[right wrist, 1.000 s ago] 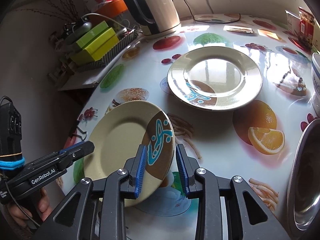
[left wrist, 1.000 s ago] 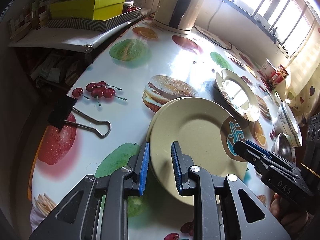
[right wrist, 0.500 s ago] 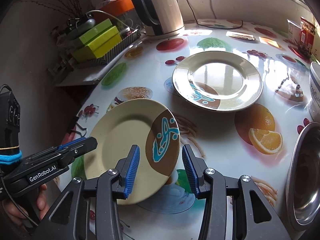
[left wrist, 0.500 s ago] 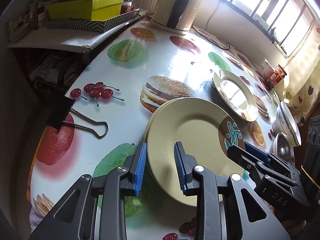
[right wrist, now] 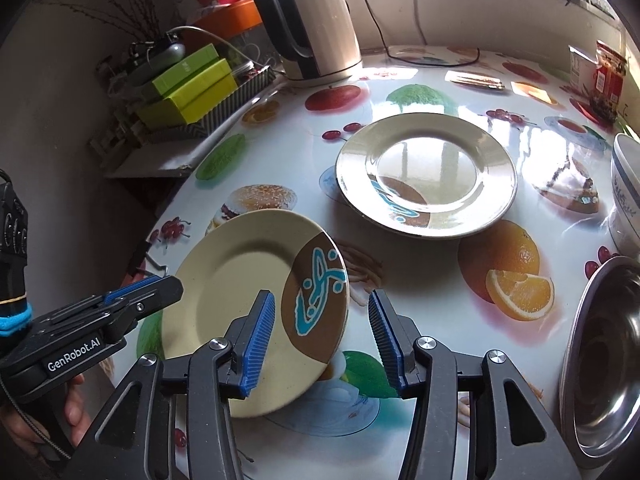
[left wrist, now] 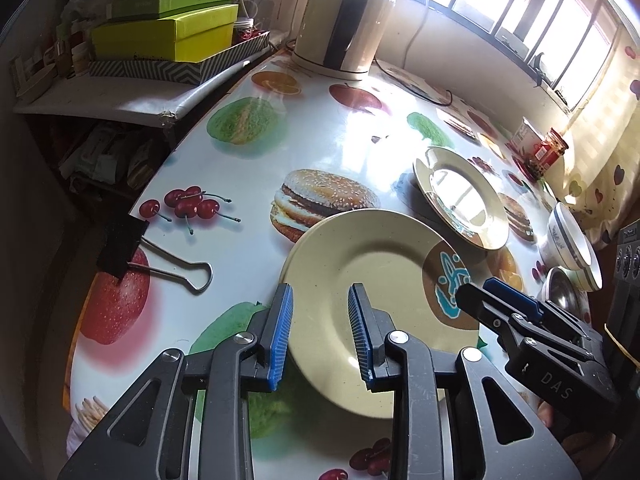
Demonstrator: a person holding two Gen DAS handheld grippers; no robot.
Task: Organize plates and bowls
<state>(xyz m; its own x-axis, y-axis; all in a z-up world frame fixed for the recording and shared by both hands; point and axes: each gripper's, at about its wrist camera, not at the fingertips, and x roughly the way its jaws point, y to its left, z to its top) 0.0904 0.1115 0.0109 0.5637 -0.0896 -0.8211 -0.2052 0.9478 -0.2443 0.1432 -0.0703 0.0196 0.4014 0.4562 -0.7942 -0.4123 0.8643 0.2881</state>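
My right gripper (right wrist: 322, 334) has just been opening its jaws; the near plate (right wrist: 256, 304) sits between them but the pads stand clear of its patterned rim, so it's released. My left gripper (left wrist: 320, 332) also straddles that plate's (left wrist: 372, 280) near edge, jaws parted with gaps either side of the rim, not pinching as far as I can see. The plate looks tilted, its near edge over the desk's (left wrist: 248, 160) front edge; I can't tell what supports it.

Step, my guess: re-grip this plate and stack it on the second plate (right wrist: 426, 176), which lies flat further in. To do it well, I'd clamp the plain rim squarely, lift level, carry it over, lower centred.

Edges and room: open desk between the two plates, clear path. A steel bowl (right wrist: 604, 356) sits close on the right, a white bowl (right wrist: 626, 196) behind it, so I'd keep my swing narrow there. Binder clip (left wrist: 152, 256) lies left, well apart. Kettle (right wrist: 312, 32) stands far back.
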